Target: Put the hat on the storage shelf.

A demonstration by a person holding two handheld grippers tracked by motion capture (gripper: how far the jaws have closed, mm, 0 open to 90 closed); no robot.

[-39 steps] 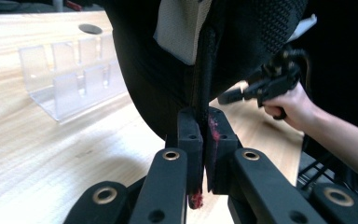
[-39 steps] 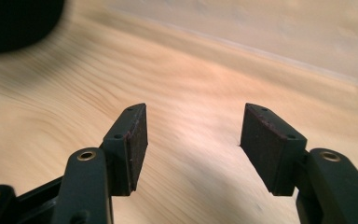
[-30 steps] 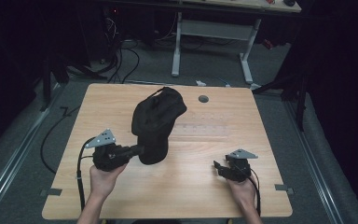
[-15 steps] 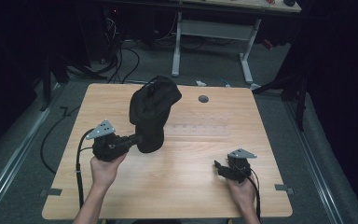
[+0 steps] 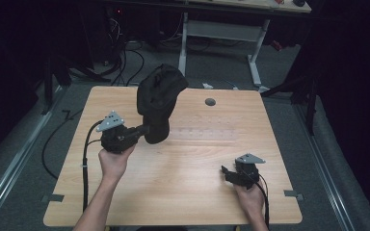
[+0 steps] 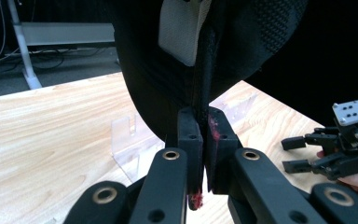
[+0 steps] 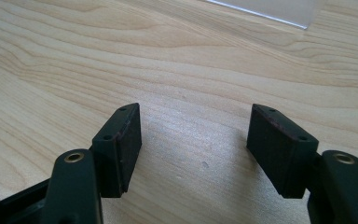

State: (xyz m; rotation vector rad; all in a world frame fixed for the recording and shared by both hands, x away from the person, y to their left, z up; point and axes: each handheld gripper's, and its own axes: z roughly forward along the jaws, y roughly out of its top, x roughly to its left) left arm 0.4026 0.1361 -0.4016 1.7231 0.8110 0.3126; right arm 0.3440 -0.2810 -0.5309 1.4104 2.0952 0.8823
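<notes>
Black cap (image 5: 159, 103) blocks table (image 5: 188, 187) centre-left; bare wood around right tool (image 5: 227, 174).

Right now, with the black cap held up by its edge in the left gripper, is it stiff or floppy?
Probably half stiff: the black cap stands up from the left gripper, shut on its edge, without drooping. It seems light, since a thin pinch carries it. The mesh fabric probably yields if pushed.

No text, brand, number or sign can be read anywhere. The white label (image 6: 182, 28) sewn inside the black cap (image 5: 158, 103) looks blank from this angle.
</notes>
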